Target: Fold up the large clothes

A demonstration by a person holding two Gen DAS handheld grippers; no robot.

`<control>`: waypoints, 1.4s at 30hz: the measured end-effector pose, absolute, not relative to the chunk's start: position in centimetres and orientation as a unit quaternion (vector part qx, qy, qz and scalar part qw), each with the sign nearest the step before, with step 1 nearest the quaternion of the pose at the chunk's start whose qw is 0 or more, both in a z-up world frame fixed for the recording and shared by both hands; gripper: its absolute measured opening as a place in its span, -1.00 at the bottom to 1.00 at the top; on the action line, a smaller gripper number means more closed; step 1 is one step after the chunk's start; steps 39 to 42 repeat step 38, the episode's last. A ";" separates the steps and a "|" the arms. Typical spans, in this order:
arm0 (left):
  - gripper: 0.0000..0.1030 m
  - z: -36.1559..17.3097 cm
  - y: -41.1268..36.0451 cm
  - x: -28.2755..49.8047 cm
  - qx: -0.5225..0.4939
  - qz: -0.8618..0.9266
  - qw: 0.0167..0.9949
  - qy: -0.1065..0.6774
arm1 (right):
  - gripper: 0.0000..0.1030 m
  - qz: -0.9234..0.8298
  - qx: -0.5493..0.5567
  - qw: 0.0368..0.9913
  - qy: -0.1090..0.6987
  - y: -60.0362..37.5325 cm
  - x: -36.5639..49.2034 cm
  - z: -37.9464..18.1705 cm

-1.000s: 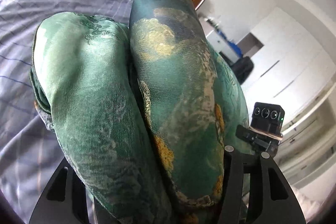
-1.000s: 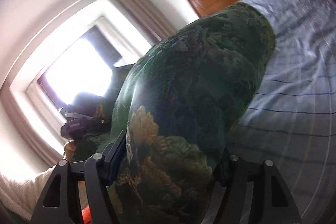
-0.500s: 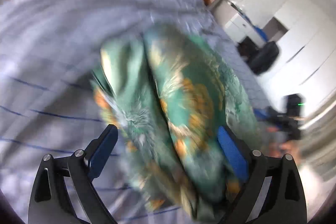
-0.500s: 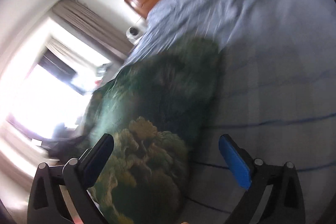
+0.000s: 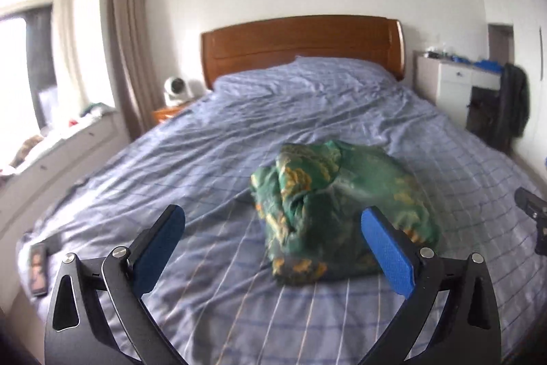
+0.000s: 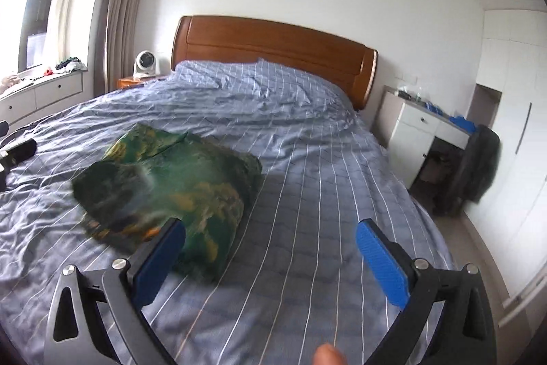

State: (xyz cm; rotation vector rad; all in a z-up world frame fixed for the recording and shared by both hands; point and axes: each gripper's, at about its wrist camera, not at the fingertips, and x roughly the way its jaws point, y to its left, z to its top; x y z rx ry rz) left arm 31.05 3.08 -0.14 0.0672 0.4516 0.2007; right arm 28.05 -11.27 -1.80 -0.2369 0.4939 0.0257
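A green garment with gold floral print (image 5: 342, 194) lies bundled in a loose fold on the blue striped bed (image 5: 205, 159). My left gripper (image 5: 272, 214) hovers just short of it, its jaws opening wide, and its blue pads touch no cloth. In the right wrist view the same garment (image 6: 171, 180) lies ahead and to the left on the bed (image 6: 324, 177). My right gripper (image 6: 270, 226) is open, with only bedsheet between its fingers. The left pad (image 6: 160, 259) overlaps the garment's near edge in the picture. A fingertip (image 6: 326, 354) shows at the bottom edge.
A phone (image 5: 38, 264) lies near the bed's left edge. A wooden headboard (image 5: 301, 40) stands at the far end. To its left is a nightstand with a white fan (image 5: 176, 89). A white dresser (image 5: 454, 84) and a dark hanging coat (image 5: 512, 105) stand on the right.
Both grippers let go of the green garment, which dropped onto the bed. Both then opened wide, pulled back and levelled out, so the whole room is now in view.
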 end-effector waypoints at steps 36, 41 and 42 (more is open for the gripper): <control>0.99 0.5 0.7 23.6 -0.040 0.045 0.952 0.299 | 0.98 0.001 -0.100 0.950 0.297 -10.2 18.3 -2.4; 0.99 0.6 0.7 23.3 -0.033 0.046 0.953 0.296 | 0.98 0.002 -0.099 0.950 0.296 -10.0 18.2 -2.4; 0.99 0.6 0.7 23.3 -0.033 0.046 0.953 0.296 | 0.98 0.002 -0.099 0.950 0.296 -10.0 18.2 -2.4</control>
